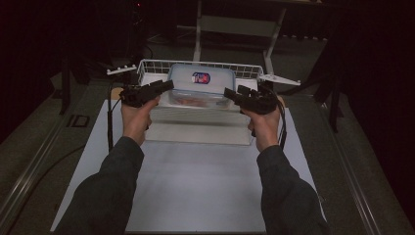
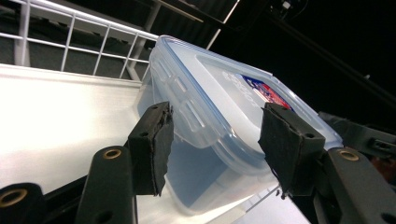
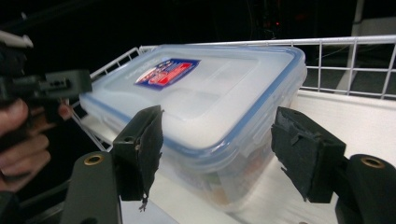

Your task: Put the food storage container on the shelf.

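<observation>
We are looking at a clear plastic container (image 1: 200,85) with a translucent lid (image 3: 196,100) edged in blue, carrying a red, white and blue label (image 3: 167,71), with something orange-red showing through its wall. It is sitting in a white wire basket (image 1: 147,66) on a white table (image 1: 195,176). We are seeing black jaws with brass-coloured rivets on the left gripper (image 2: 215,144) and right gripper (image 3: 217,149), and dark grey sleeves (image 1: 105,196)
</observation>
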### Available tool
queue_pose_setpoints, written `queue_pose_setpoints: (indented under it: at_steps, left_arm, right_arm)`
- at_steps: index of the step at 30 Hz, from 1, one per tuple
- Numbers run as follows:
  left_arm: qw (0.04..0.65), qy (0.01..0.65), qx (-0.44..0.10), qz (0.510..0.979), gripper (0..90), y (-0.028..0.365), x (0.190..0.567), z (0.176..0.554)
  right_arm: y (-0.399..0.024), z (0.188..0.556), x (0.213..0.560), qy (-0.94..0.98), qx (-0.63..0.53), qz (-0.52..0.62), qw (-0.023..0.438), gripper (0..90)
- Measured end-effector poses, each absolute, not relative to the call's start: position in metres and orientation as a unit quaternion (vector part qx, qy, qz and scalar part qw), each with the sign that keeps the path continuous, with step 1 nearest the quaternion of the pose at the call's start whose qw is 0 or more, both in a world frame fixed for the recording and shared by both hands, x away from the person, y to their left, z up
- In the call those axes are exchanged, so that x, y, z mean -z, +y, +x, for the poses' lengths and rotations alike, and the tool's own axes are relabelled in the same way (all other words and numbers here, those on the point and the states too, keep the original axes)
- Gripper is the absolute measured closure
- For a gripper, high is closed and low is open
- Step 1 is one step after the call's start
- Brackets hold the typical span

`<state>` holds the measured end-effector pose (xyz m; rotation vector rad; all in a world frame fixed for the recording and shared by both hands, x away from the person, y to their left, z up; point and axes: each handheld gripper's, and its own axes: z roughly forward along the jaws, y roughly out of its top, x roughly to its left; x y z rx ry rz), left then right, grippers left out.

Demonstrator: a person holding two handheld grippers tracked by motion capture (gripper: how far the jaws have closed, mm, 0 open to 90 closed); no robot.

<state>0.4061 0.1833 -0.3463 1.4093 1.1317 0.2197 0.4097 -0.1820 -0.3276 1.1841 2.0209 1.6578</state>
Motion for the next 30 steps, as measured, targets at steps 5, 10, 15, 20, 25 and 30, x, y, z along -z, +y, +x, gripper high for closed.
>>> queue_pose_setpoints:
  at_steps: [5,10,15,20,25,30]
  left_arm:
    - [0.610,0.486,-0.108,0.617,43.7,0.186,0.343,0.398]
    - [0.608,0.474,-0.112,0.628,43.9,0.187,0.345,0.388]
    - [0.613,0.458,-0.113,0.634,44.6,0.188,0.347,0.376]
    - [0.617,0.445,-0.111,0.639,44.7,0.189,0.348,0.366]
    - [0.613,0.430,-0.114,0.652,44.6,0.188,0.348,0.357]
    - [0.608,0.417,-0.115,0.666,44.3,0.185,0.350,0.350]
  right_arm:
    - [-0.183,0.401,0.325,0.720,-0.555,0.388,0.149,35.7]
    - [-0.181,0.390,0.335,0.737,-0.536,0.381,0.154,58.2]
    - [-0.175,0.384,0.348,0.758,-0.523,0.356,0.160,85.1]
    - [-0.159,0.385,0.352,0.774,-0.506,0.333,0.182,89.6]
    - [-0.150,0.394,0.355,0.785,-0.475,0.338,0.208,89.8]
    - [-0.149,0.400,0.358,0.779,-0.472,0.355,0.210,89.3]
